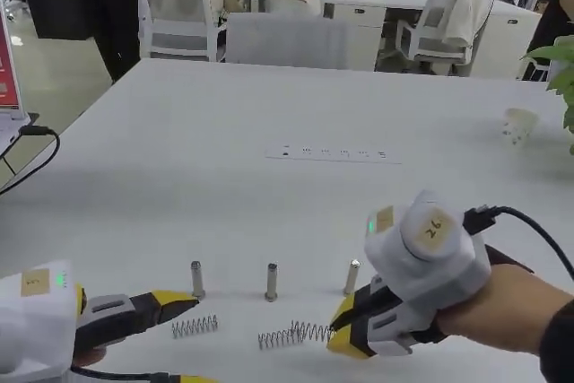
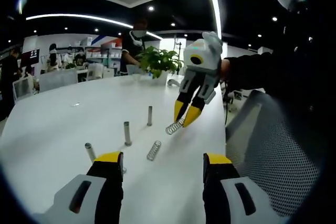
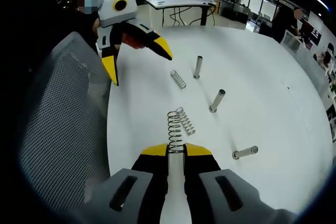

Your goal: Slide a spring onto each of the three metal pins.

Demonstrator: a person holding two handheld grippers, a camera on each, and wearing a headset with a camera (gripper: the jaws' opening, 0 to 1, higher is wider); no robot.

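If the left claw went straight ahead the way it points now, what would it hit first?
Probably the loose spring lying just ahead of the left claw, in line with its open gap; the nearest pin stands off to the side.

White table (image 1: 269,114), three upright pins (image 1: 272,282), loose springs (image 1: 195,326)
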